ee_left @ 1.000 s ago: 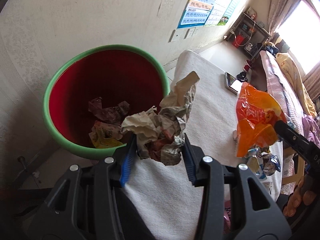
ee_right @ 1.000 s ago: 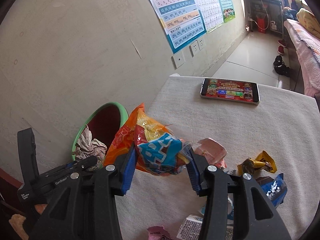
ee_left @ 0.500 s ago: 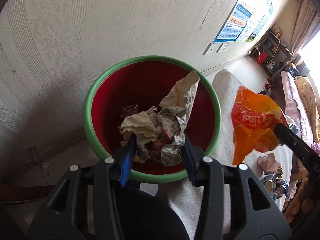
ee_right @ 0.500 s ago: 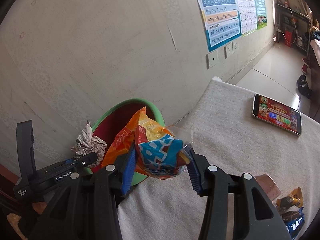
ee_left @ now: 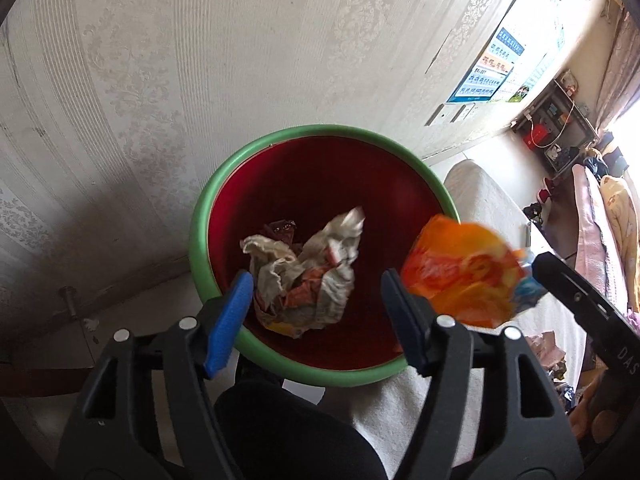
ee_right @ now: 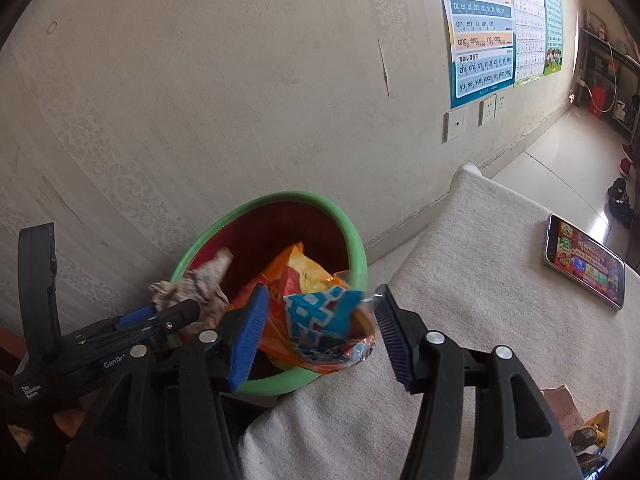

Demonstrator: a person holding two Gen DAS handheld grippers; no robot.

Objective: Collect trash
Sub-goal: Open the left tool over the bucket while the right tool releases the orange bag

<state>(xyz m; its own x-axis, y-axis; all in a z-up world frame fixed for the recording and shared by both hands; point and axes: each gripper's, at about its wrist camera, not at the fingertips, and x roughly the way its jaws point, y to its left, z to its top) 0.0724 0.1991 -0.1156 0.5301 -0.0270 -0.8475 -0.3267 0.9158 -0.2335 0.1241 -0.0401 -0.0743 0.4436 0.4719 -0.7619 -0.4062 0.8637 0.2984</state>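
Bin (ee_left: 200,236): red inside, green rim, centre of the left wrist view, against the patterned wall beside the cloth-covered desk (ee_right: 500,280). Some wrappers lie at its bottom.

Left gripper (ee_left: 316,300): lower centre of its view, above the bin mouth. Fingers (ee_left: 228,320) are opening and released; the crumpled paper (ee_left: 312,272) sits between them, touching neither, blurred, over the bin's red interior.

Right gripper (ee_right: 320,320): lower centre of its view, at the bin's near rim. Fingers (ee_right: 248,332) are opening; the orange and blue snack bag (ee_right: 320,320) lies between them, apart from the right pad, blurred, partly over the bin.

Phone (ee_right: 584,266): screen lit, flat on the desk, right edge of the right wrist view.

Wall charts (ee_right: 482,36): upper right, above sockets.

More wrappers (ee_right: 588,436): lower right corner, on the desk.
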